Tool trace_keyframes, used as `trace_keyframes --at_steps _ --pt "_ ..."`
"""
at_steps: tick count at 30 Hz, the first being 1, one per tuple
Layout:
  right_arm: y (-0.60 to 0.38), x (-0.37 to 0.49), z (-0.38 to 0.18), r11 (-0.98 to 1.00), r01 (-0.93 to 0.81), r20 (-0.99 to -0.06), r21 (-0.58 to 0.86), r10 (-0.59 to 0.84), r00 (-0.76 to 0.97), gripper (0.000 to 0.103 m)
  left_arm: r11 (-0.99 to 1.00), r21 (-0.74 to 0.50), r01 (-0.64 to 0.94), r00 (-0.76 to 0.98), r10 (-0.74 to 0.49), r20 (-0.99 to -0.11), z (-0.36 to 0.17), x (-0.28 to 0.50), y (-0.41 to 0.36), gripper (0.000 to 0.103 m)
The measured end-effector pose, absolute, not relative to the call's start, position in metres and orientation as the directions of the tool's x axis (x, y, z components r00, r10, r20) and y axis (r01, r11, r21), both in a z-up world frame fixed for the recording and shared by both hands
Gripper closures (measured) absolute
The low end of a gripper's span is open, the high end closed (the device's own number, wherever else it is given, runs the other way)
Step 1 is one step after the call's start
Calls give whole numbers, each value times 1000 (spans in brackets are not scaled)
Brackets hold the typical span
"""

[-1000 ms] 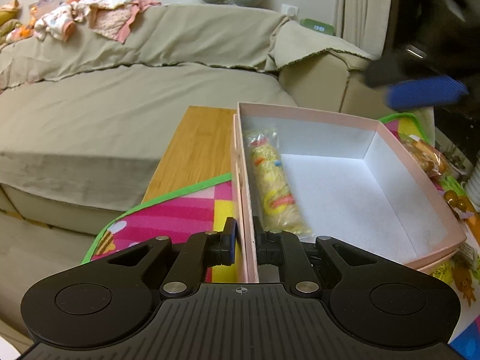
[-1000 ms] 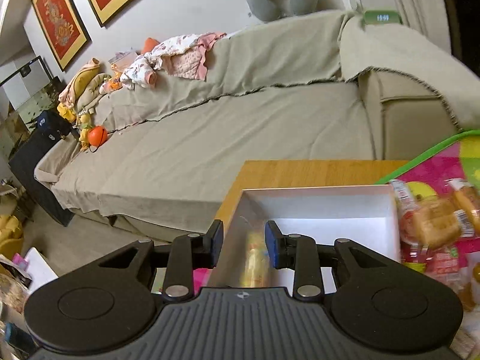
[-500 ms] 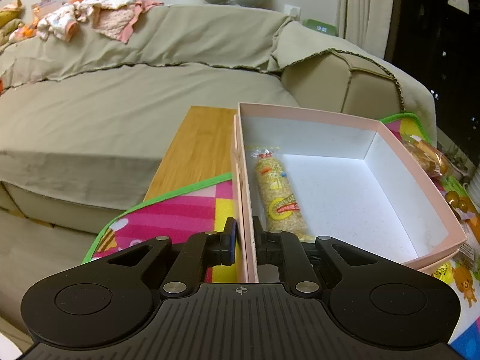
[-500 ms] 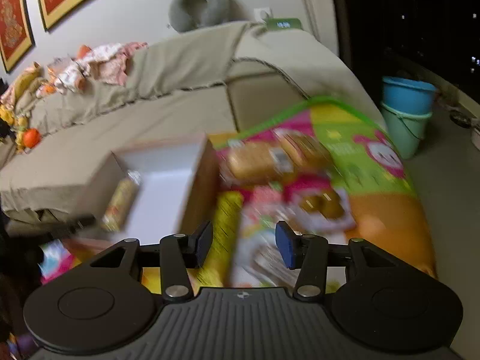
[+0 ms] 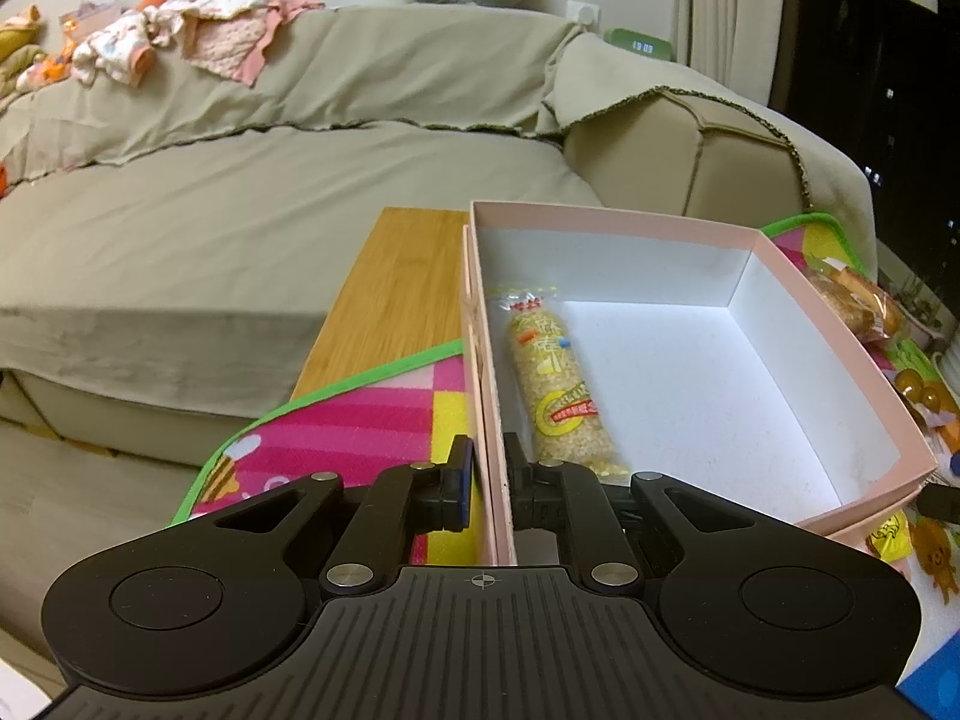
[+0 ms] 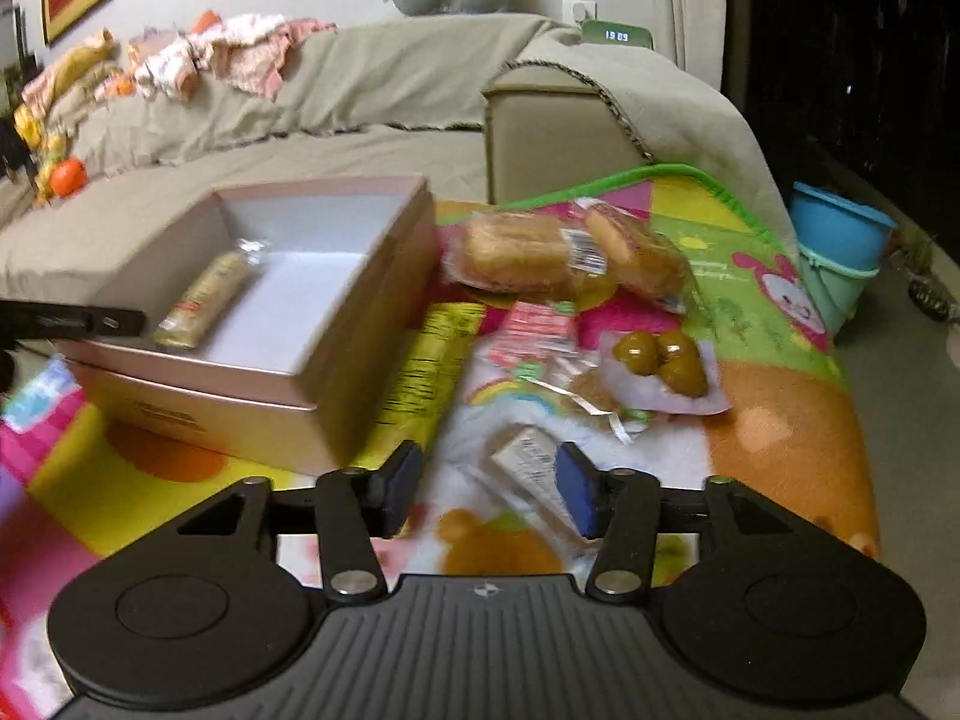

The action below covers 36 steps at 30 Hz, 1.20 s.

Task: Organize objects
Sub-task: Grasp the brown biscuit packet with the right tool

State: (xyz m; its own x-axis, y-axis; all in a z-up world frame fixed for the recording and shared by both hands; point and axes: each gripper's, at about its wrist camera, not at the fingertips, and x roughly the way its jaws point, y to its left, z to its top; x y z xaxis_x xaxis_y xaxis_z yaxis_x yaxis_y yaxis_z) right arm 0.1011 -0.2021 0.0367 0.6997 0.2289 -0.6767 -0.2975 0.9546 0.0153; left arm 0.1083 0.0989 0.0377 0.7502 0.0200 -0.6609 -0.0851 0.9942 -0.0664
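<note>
Left wrist view. The left gripper (image 5: 487, 471) is pinched on the near left wall of the open pink cardboard box (image 5: 840, 354), one pad outside the wall, the other inside. Just ahead of the inner finger, a clear-wrapped yellow puffed-grain roll (image 5: 555, 384) lies lengthwise on the white box floor, against that same wall. To the left of the fingers lies the bright patterned play mat with a green edge (image 5: 336, 426); farther ahead and left of the box, a strip of bare bamboo tabletop (image 5: 402, 294) shows. Beyond the box's far right wall, wrapped bread (image 5: 852, 306) is partly visible. A sofa under a beige cover (image 5: 240, 198) fills the background.

Right wrist view (slightly blurred). The right gripper (image 6: 487, 495) has just been opening, and its blue-padded fingers (image 6: 575, 495) now stand spread above the mat, pressing on nothing. Between and just ahead of them lies a small clear-wrapped pale snack bar (image 6: 531, 468), closer to the right finger; contact cannot be judged. Ahead and left is the pink box, with the roll inside. A long yellow packet with black print (image 6: 429, 372) lies beside the box's right wall. Farther ahead are red-and-white sachets (image 6: 534, 330), the bagged bread, and, ahead to the right, a clear bag of round olive-brown pieces (image 6: 660, 360).
</note>
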Motion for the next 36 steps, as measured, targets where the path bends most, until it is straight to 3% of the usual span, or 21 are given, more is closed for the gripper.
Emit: trace_keyframes --at_steps 2,9,15,21,27,30,36 --pt "-209 108 32 955 -298 -678 0 219 701 17 994 -66 -85 750 21 -661 38 108 99 91" --pt "-241 120 18 956 -247 -710 161 286 643 18 994 -66 -85 751 20 -660 38 108 99 91" --pt "-229 95 23 910 -342 -700 235 402 589 26 994 -67 -84 751 19 -660 38 108 99 91" --pt "-216 103 28 951 -292 -697 98 275 662 27 994 -67 -84 751 19 -660 37 108 99 91" --pt "-204 118 18 956 -287 -716 70 248 652 40 995 -64 -82 750 19 -661 38 108 99 91" --pt "-198 114 20 951 -303 -719 54 248 649 62 995 -65 -82 751 18 -660 38 108 99 91" --pt "-206 93 31 954 -296 -739 47 232 632 67 994 -68 -82 751 17 -660 38 108 98 91"
